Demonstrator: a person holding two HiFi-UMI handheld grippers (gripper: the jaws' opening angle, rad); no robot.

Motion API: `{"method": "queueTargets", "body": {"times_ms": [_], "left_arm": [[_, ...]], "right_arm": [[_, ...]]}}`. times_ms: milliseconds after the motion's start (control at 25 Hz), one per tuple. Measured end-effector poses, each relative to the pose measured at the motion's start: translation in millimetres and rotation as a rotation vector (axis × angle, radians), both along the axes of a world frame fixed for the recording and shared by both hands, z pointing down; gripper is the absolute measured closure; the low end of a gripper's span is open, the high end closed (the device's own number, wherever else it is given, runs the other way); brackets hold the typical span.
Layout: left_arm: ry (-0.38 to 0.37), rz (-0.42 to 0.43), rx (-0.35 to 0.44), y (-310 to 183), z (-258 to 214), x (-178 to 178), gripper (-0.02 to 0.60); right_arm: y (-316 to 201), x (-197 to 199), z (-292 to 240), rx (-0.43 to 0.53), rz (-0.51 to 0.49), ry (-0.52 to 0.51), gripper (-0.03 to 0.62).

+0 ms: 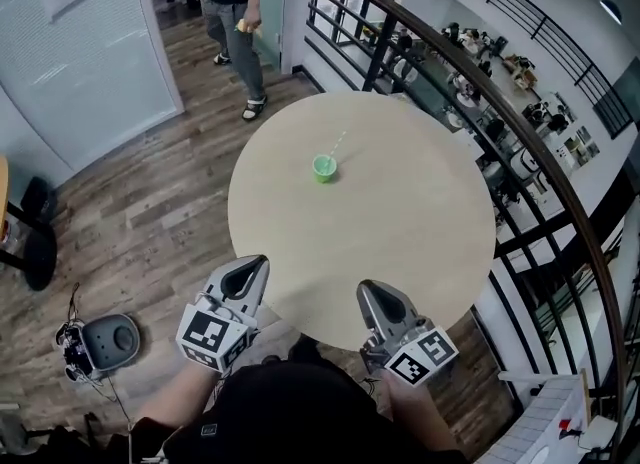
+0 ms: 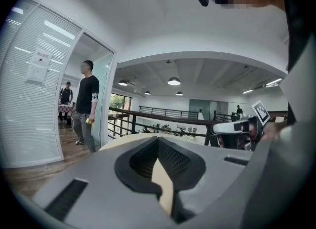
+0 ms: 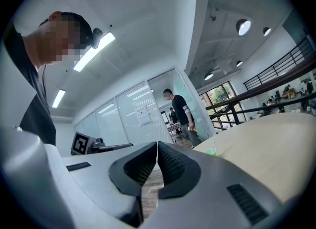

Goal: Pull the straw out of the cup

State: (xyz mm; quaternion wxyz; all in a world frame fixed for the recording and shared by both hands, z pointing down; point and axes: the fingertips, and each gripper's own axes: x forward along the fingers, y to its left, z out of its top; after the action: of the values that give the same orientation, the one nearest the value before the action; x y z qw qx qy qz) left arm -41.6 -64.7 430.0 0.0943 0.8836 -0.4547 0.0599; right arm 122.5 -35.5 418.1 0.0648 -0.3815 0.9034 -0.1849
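A small green cup [image 1: 324, 167] stands near the middle of the round beige table [image 1: 420, 242], with a pale straw [image 1: 338, 144] leaning out of it to the upper right. The right gripper view shows the cup [image 3: 211, 151] far off at the right. My left gripper [image 1: 252, 270] hovers at the table's near edge, shut and empty. Beside it to the right, my right gripper [image 1: 373, 294] is over the near edge too, shut on nothing. Both are well short of the cup. Each gripper view shows its jaw tips meeting: left gripper [image 2: 158, 140], right gripper [image 3: 157, 144].
A person [image 1: 235, 12] stands beyond the table by a glass partition [image 1: 90, 42]. A black railing [image 1: 470, 82] curves round the table's far and right sides. On the wood floor at the left lie a round grey device [image 1: 110, 340] and a black chair [image 1: 30, 242].
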Motion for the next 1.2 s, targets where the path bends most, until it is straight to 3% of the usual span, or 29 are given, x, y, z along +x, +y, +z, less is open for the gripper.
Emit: {"method": "queueTargets", "body": {"times_ms": [160,320,800,1200], "left_arm": [[0.000,-0.006,-0.004,-35.9,-4.5,30.6,0.574],[-0.001,-0.023,-0.007,-64.1,-3.4,40.6,0.574],[0.002,0.025,-0.016,-153.4,16.5,31.0,0.574],[0.008,0.040,-0.054,-207.2,54.6,16.4,0.574]], "right_arm": [[-38.1,31.3,0.7,-0.008,-0.013,-0.006,0.571],[-66.0,38.4,6.3,-0.021,-0.050,-0.008,0.571],[-159.7,8.5,31.8,-0.105,-0.044,0.028,0.569],[-235.8,-1.5,54.4,-0.105,-0.022,0.092,0.569]]}}
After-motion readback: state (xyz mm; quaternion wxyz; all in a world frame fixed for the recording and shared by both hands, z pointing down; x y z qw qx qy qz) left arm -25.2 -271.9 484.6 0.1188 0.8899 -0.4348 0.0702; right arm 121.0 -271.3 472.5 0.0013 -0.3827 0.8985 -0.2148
